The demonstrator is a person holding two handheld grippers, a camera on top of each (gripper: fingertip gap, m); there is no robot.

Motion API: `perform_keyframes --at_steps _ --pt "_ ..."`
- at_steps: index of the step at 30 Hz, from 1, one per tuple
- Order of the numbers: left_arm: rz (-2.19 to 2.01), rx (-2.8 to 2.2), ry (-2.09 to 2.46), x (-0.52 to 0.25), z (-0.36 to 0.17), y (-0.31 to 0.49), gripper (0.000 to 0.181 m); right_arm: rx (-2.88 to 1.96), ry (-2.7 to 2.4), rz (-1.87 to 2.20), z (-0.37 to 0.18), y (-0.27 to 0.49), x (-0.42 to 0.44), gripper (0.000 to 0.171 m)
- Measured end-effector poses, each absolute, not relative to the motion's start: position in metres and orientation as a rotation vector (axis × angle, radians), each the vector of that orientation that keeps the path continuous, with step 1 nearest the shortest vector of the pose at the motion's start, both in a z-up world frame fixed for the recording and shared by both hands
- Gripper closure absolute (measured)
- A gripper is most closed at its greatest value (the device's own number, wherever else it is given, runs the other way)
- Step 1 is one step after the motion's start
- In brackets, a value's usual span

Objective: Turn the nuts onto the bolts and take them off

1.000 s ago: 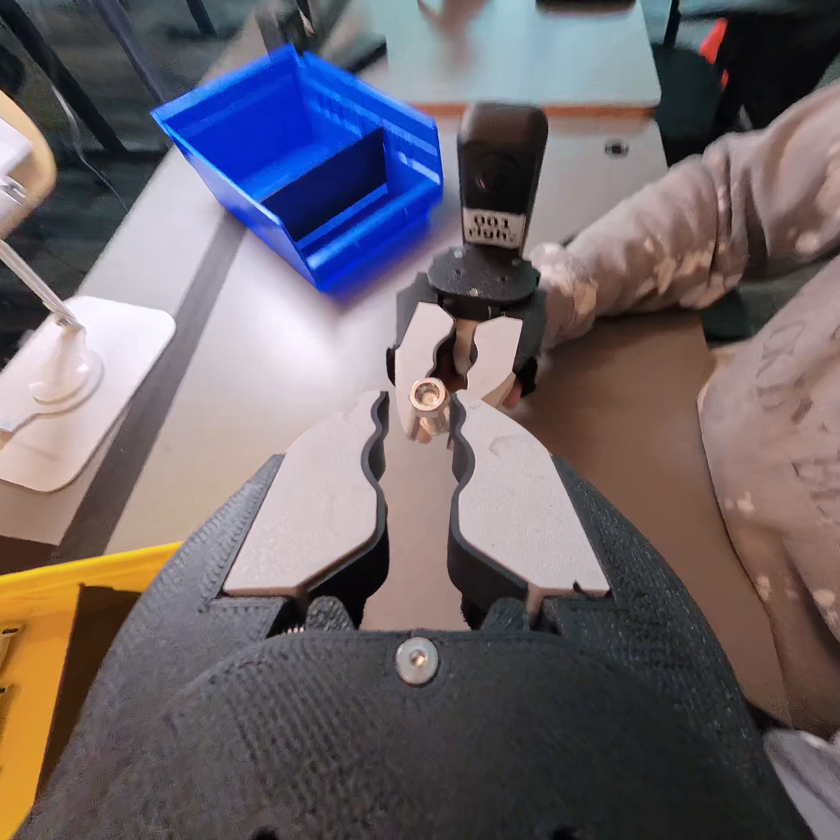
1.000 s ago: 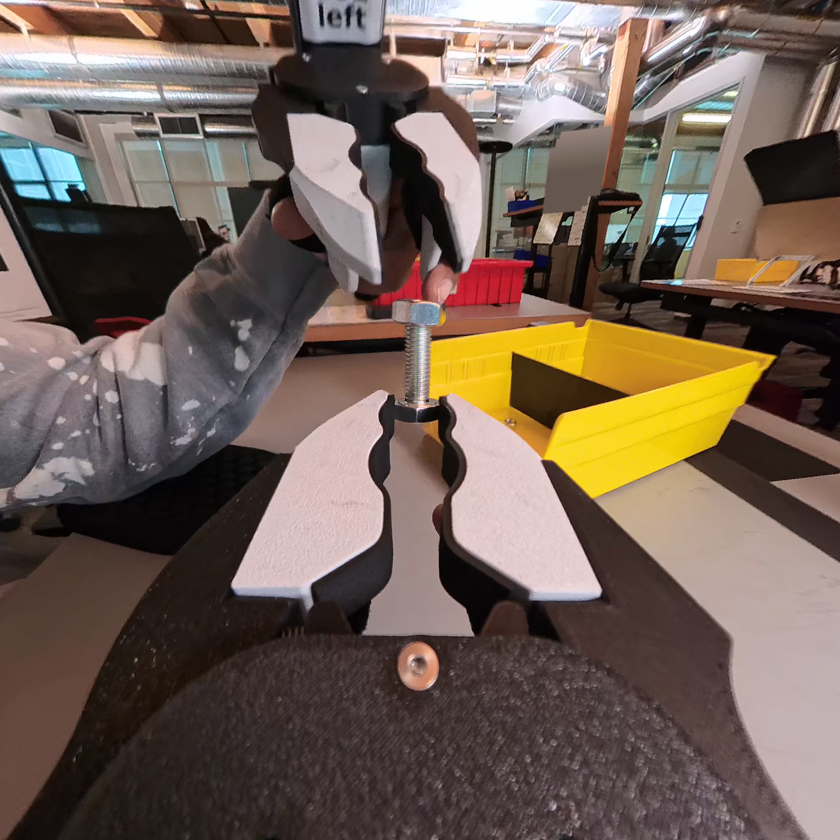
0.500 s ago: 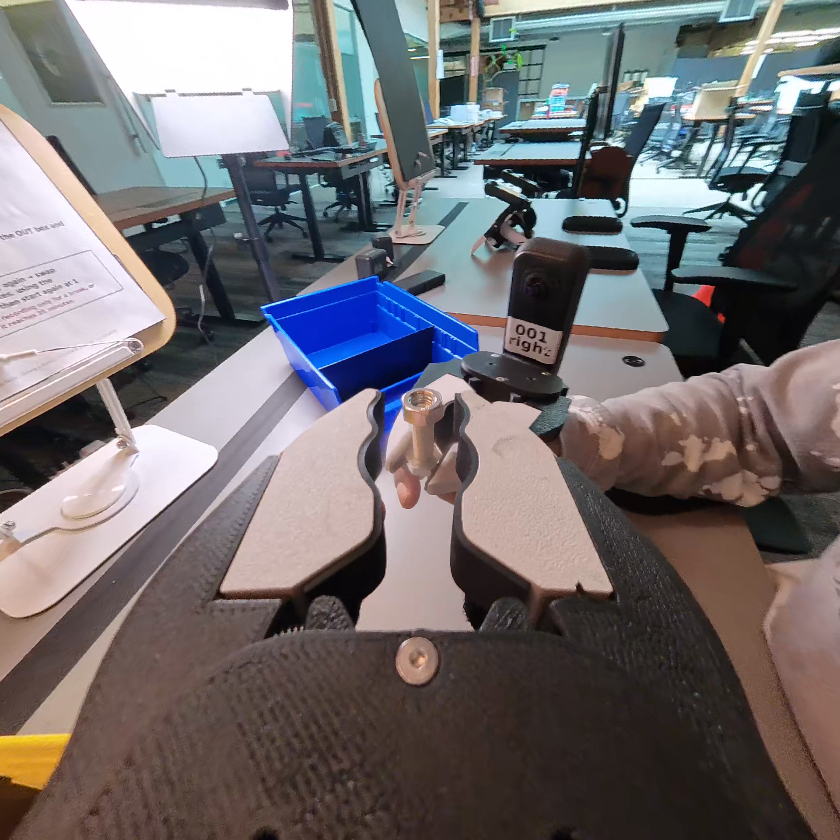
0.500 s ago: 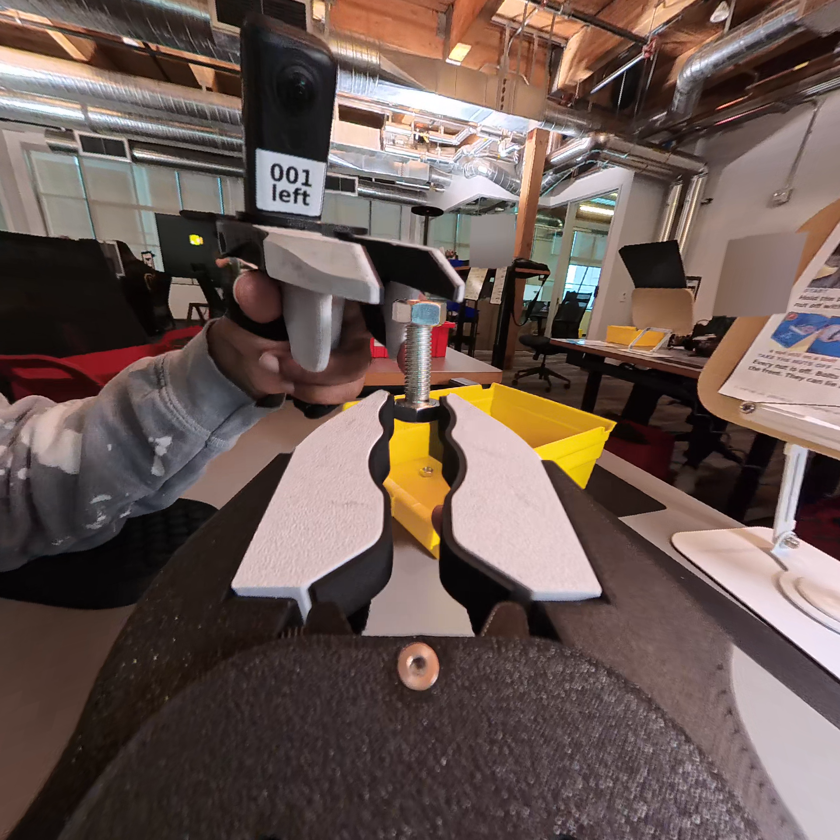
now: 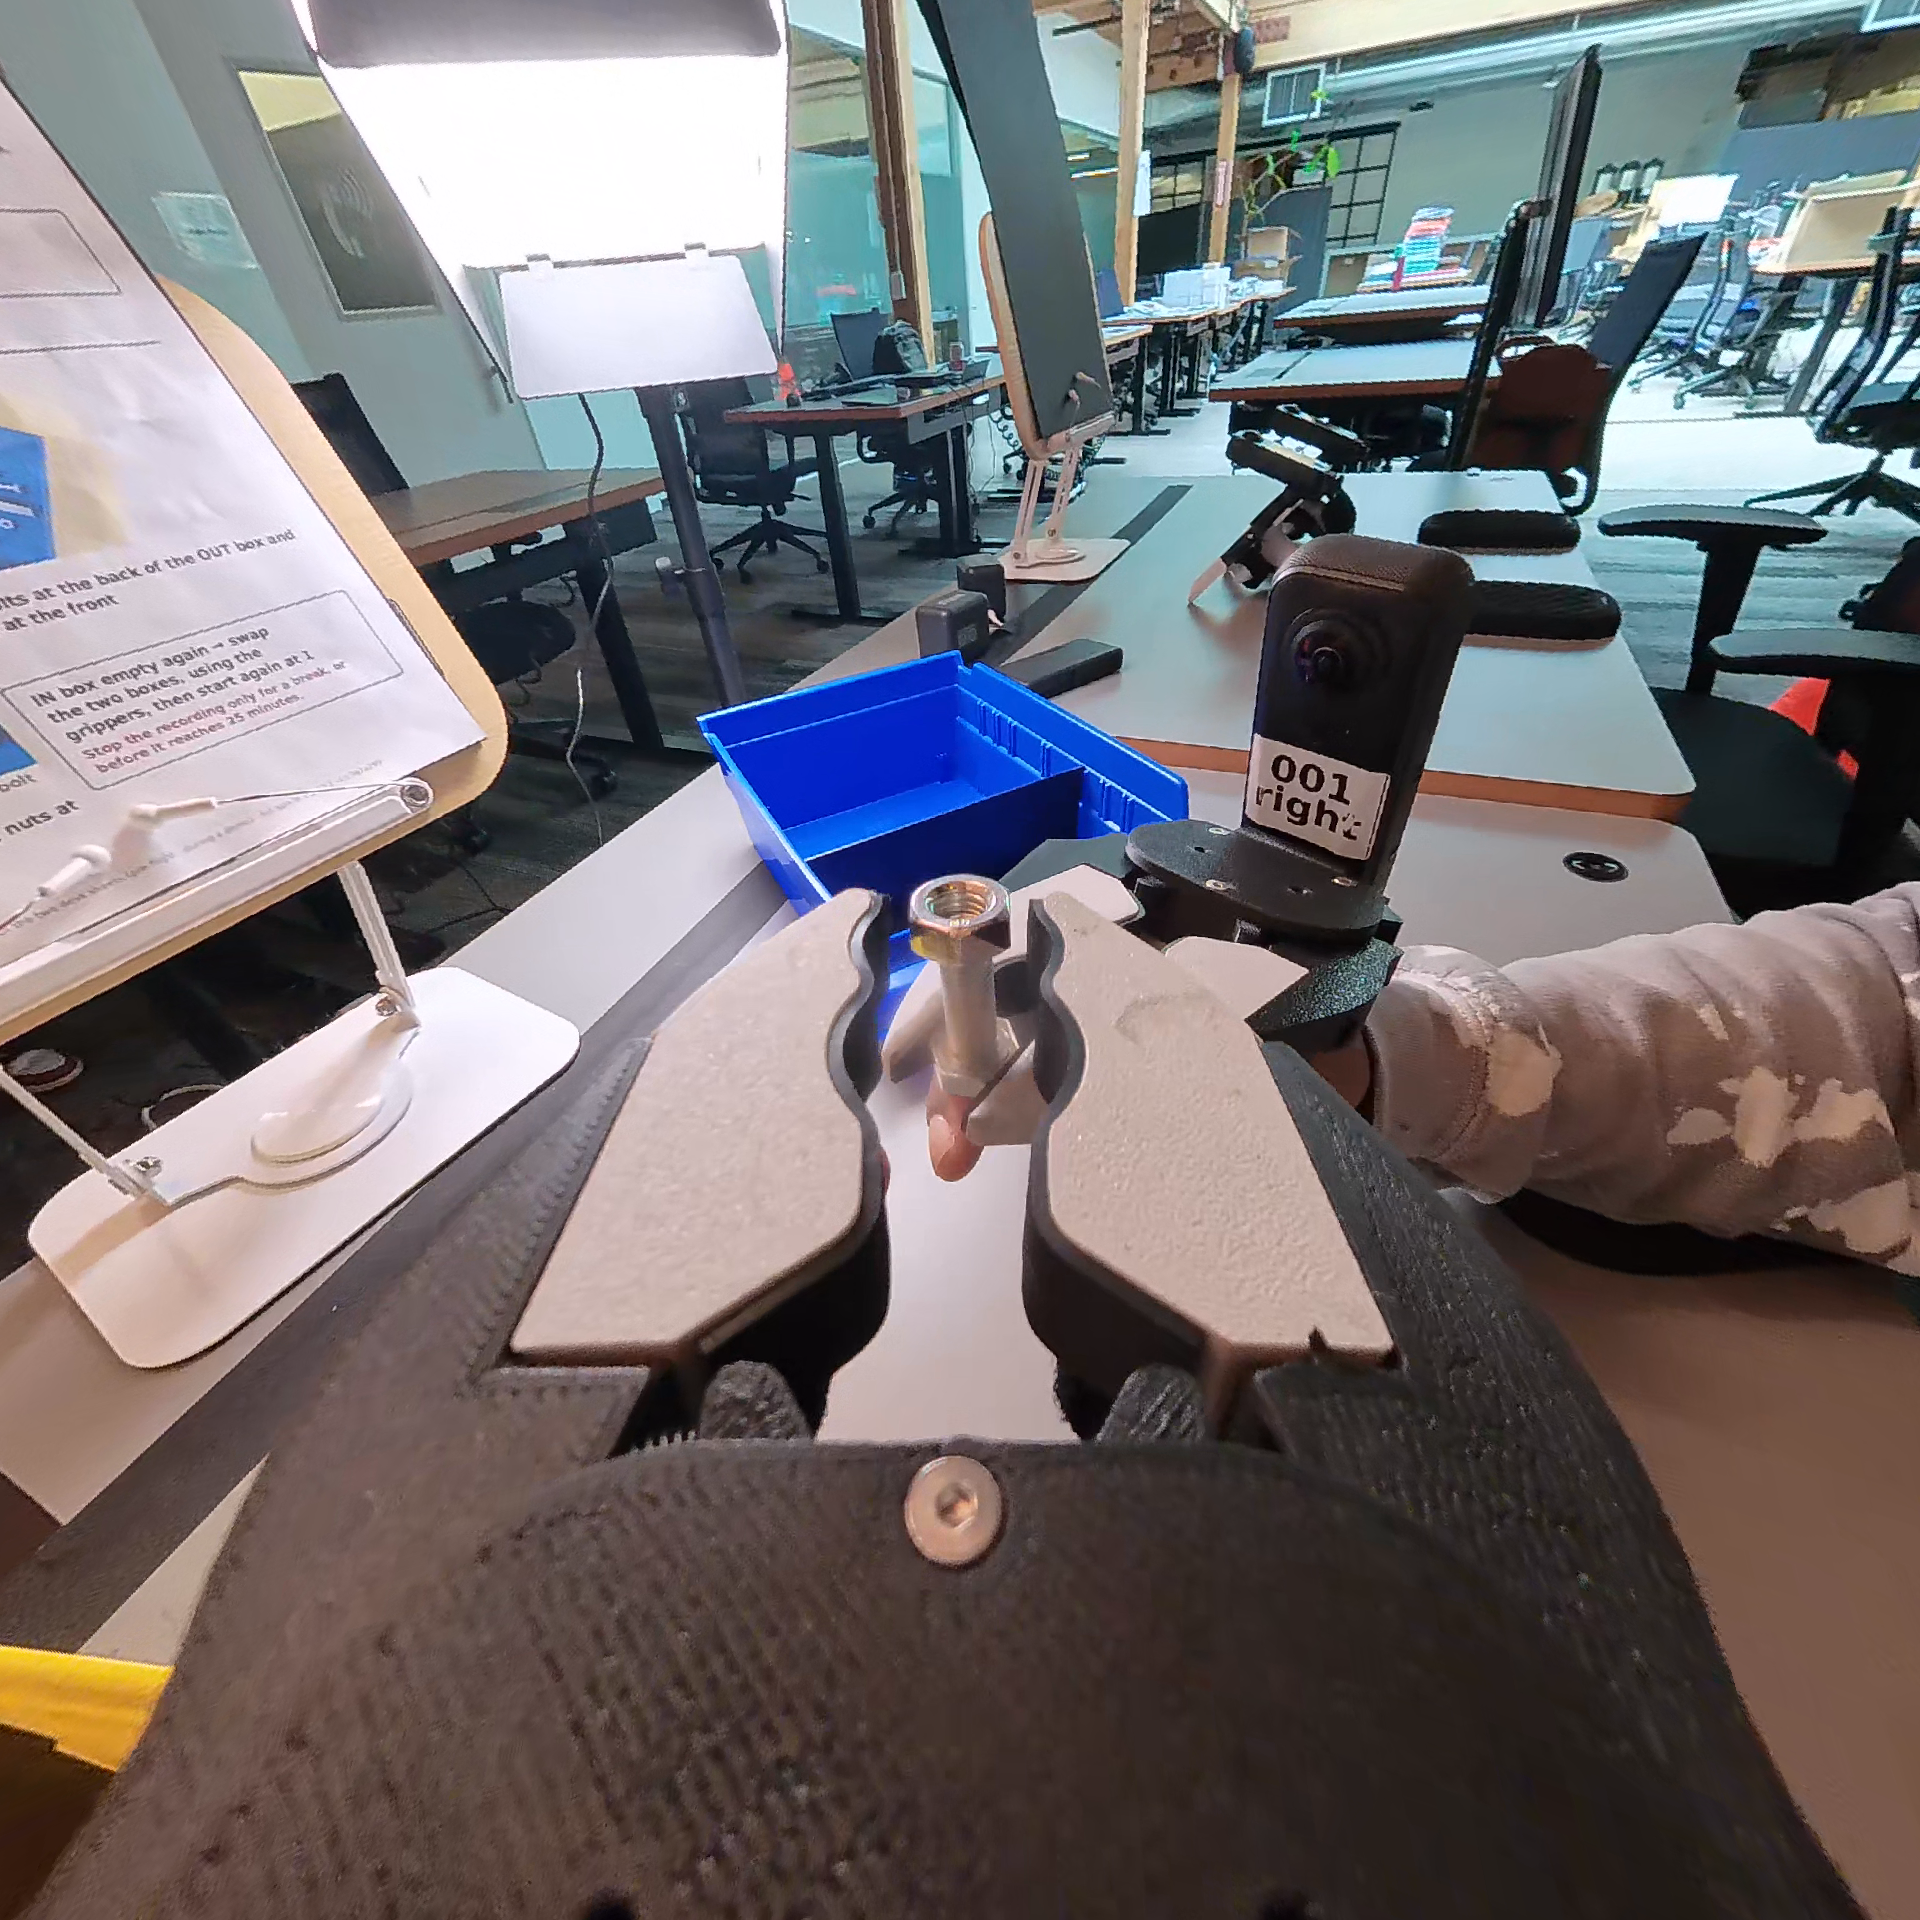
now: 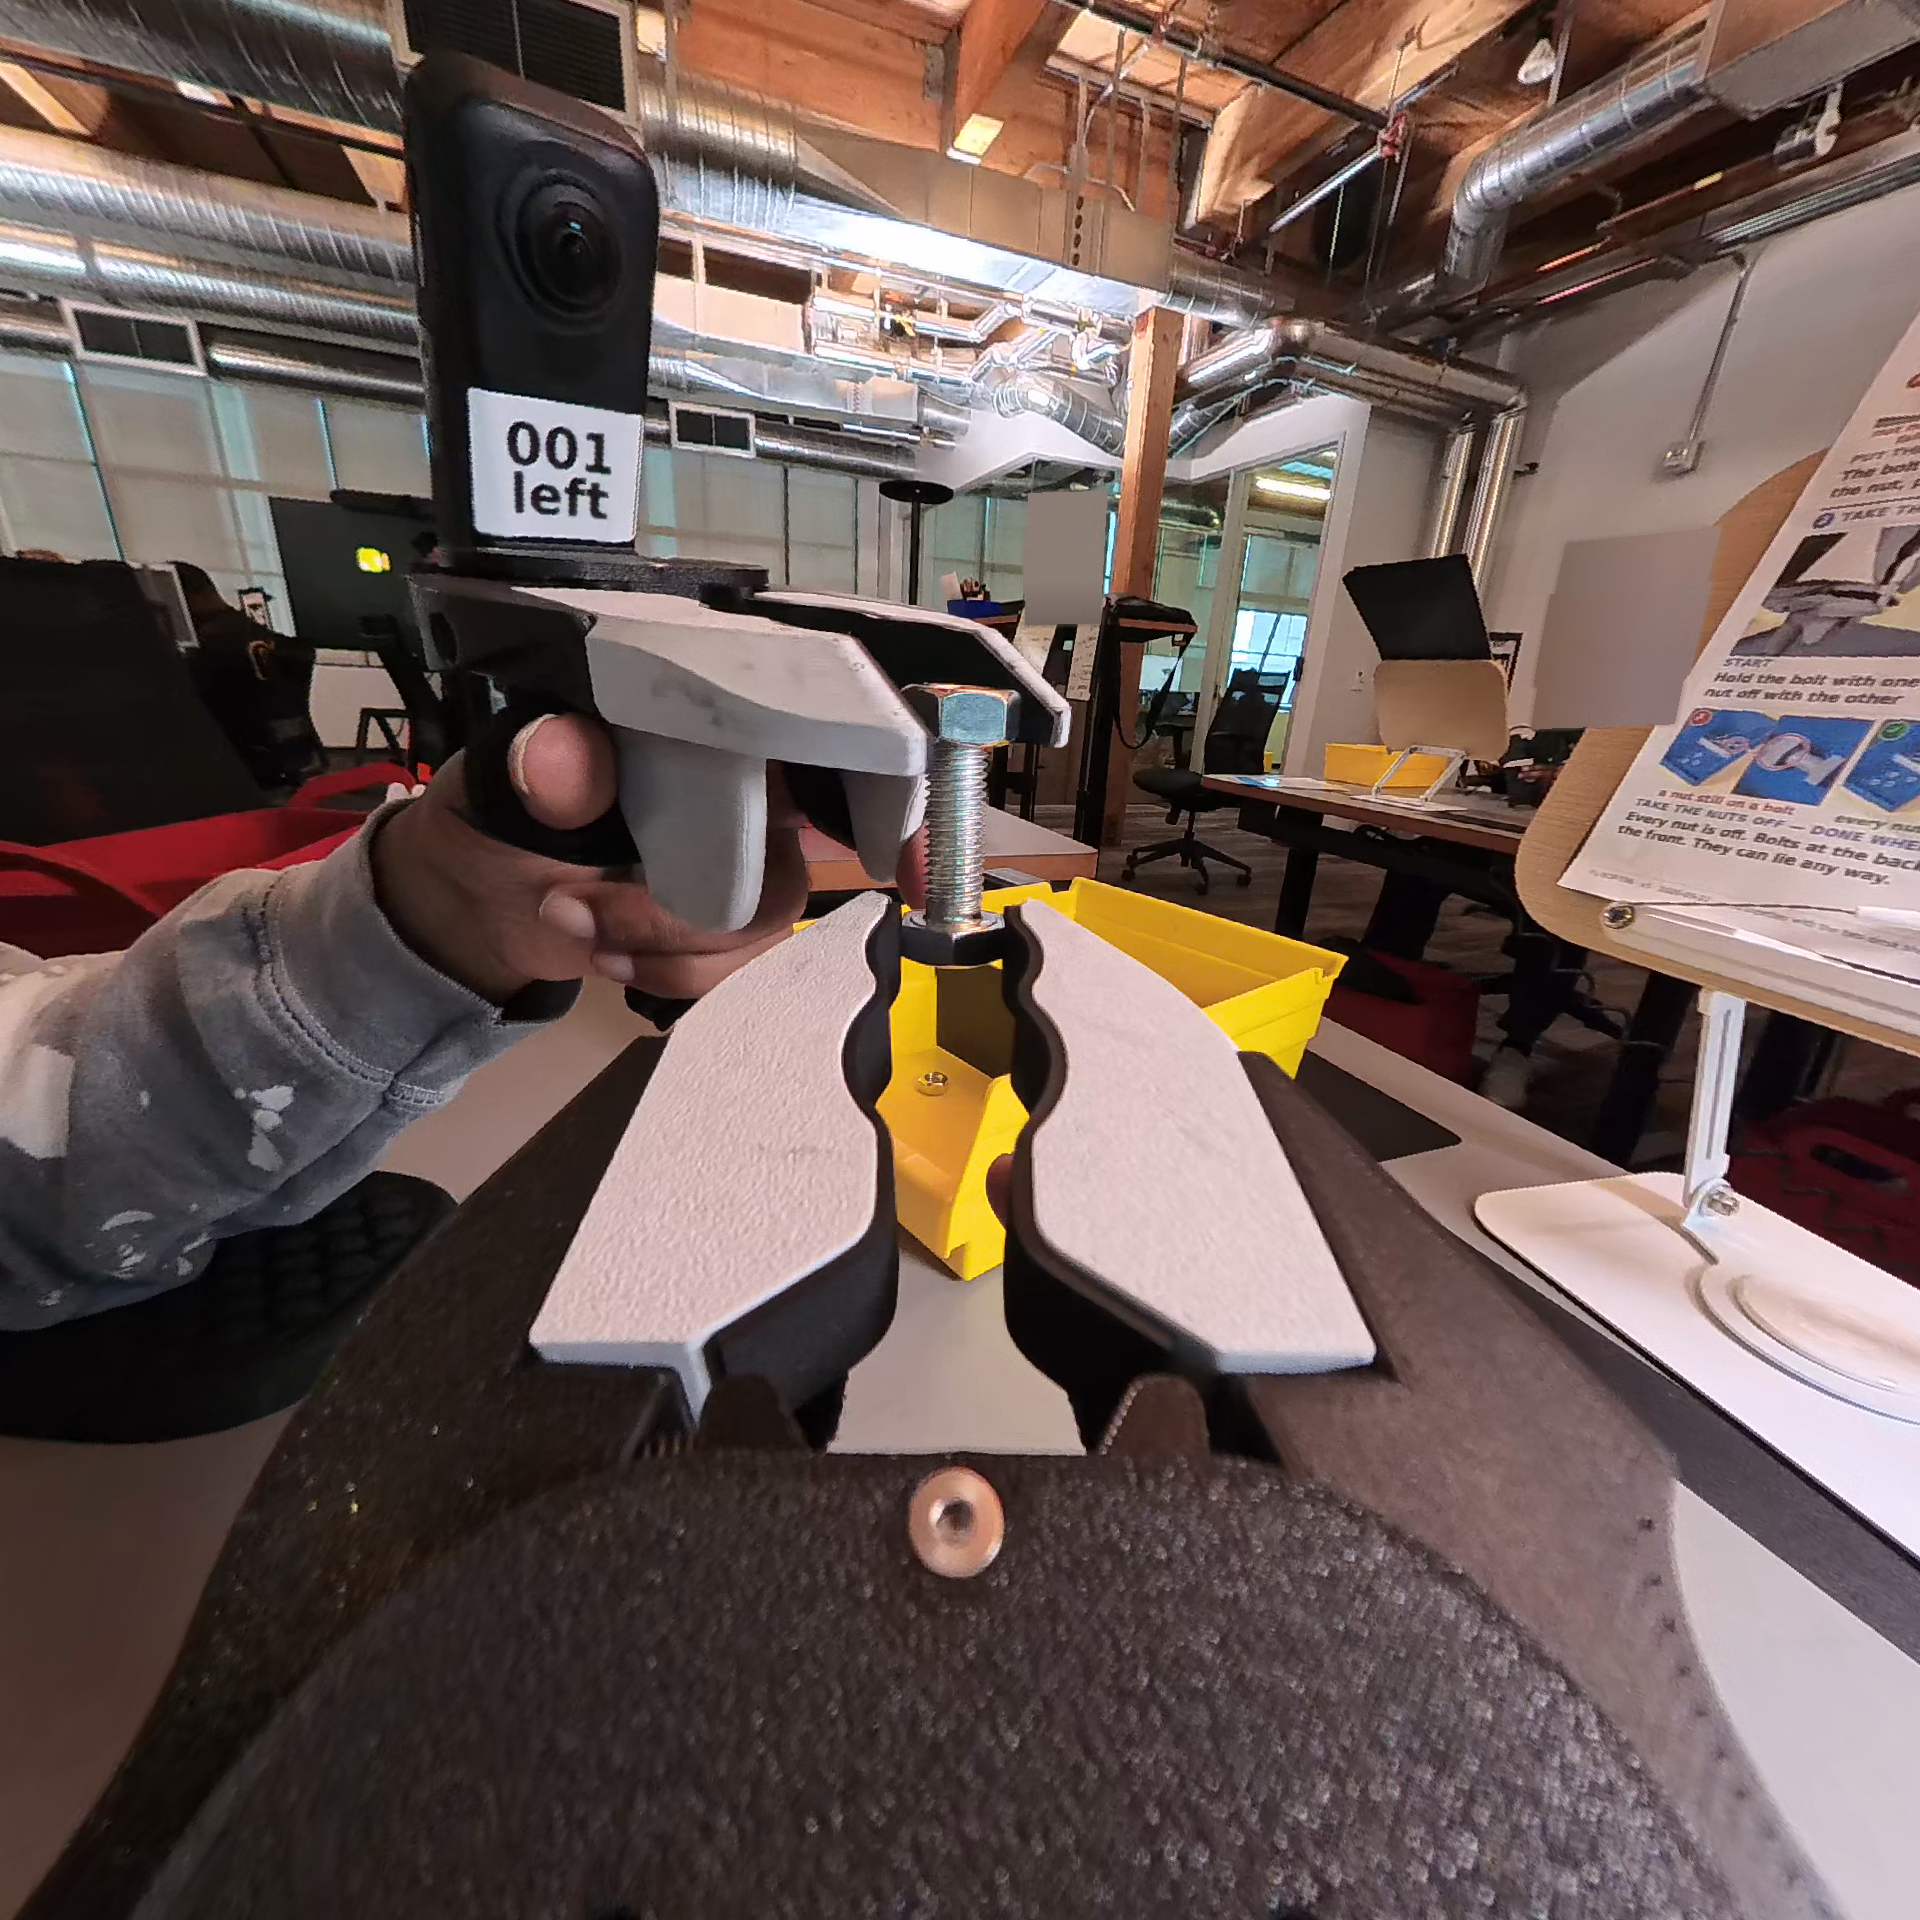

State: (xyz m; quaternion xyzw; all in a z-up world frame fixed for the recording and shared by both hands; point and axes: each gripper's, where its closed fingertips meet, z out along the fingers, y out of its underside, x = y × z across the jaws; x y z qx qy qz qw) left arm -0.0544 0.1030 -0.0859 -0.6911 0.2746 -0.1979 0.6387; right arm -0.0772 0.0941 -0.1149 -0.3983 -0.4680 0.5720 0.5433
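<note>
A silver bolt (image 6: 956, 831) stands upright above the table between both grippers. My left gripper (image 5: 956, 920) is shut on its hex head (image 5: 958, 912). In the right wrist view the left gripper (image 6: 971, 727) comes in level from the left, held by a hand. My right gripper (image 6: 952, 923) is shut on the nut (image 6: 952, 927) at the lower end of the thread. In the left wrist view the right gripper (image 5: 961, 1075) reaches in from the right under the bolt shaft (image 5: 961, 1008).
A blue divided bin (image 5: 935, 790) stands behind the bolt. A yellow bin (image 6: 1195, 966) holds a loose nut (image 6: 932, 1083). A white stand with an instruction sheet (image 5: 260, 1143) is at the left, also in the right wrist view (image 6: 1714, 1247). A grey sleeve (image 5: 1662, 1070) lies at the right. My left and right fingertips are right by each other.
The left gripper has swung from pointing down over the bolt to lying level at its head. Both views have tilted up. The bolt stays upright between the grippers.
</note>
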Motion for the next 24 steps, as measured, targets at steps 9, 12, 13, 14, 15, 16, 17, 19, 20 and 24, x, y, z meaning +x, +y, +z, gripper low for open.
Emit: perform_keyframes --at_steps 9,12,13,14,15,16,17,19,20,24 --pt "-0.457 -1.535 0.619 -0.053 -0.082 0.102 0.162 -0.947 -1.103 1.385 -0.113 0.094 -0.076 0.153" --pt "-0.574 -1.48 0.655 -0.047 -0.075 0.092 0.163 -0.907 -1.125 1.461 -0.107 0.084 -0.073 0.153" --pt "-0.622 -1.46 0.667 -0.044 -0.072 0.088 0.163 -0.889 -1.132 1.496 -0.104 0.079 -0.072 0.153" --pt "-0.668 -1.441 0.675 -0.042 -0.068 0.084 0.163 -0.868 -1.136 1.533 -0.1 0.074 -0.07 0.153" --pt "-0.712 -1.424 0.684 -0.041 -0.065 0.079 0.163 -0.848 -1.139 1.568 -0.097 0.07 -0.068 0.153" --pt "-0.757 -1.408 0.7 -0.039 -0.062 0.074 0.162 -0.828 -1.149 1.599 -0.094 0.065 -0.066 0.153" --pt "-0.794 -1.397 0.719 -0.038 -0.06 0.069 0.162 -0.81 -1.165 1.622 -0.091 0.06 -0.064 0.153" --pt "-0.834 -1.379 0.767 -0.035 -0.057 0.06 0.163 -0.782 -1.209 1.658 -0.088 0.05 -0.062 0.153" --pt "-0.848 -1.37 0.796 -0.034 -0.056 0.055 0.162 -0.768 -1.228 1.677 -0.087 0.046 -0.061 0.153" --pt "-0.908 -1.368 0.926 -0.029 -0.057 0.035 0.162 -0.712 -1.36 1.763 -0.087 0.024 -0.055 0.153"
